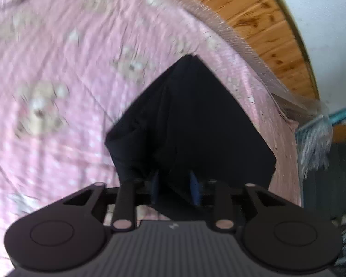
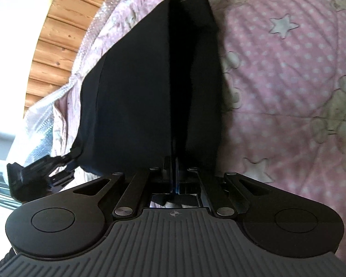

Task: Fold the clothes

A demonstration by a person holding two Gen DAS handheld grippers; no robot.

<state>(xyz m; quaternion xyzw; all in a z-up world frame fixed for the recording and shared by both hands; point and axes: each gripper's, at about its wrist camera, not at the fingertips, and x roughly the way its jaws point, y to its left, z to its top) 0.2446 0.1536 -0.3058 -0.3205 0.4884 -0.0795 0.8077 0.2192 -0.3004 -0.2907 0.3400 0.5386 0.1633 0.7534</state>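
Right gripper (image 2: 174,168) clamped tight on a black garment (image 2: 136,87), cloth rising from lower centre toward the top of the frame. Left gripper (image 1: 175,184) also pinching the same dark cloth, fingers less closed. Garment lifted over the pink star-print bedsheet (image 2: 288,69), wooden wall (image 2: 57,34) at upper left. Mid-fold, seemingly: layers doubled along a vertical crease, long axis running away from the grippers; laying flat and smoothing left.

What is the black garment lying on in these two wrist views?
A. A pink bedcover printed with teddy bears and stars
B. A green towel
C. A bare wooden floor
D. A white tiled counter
A: the black garment rests on a pink bedcover with teddy bears, stars and white dots, while the right gripper fingers pinch its edge.
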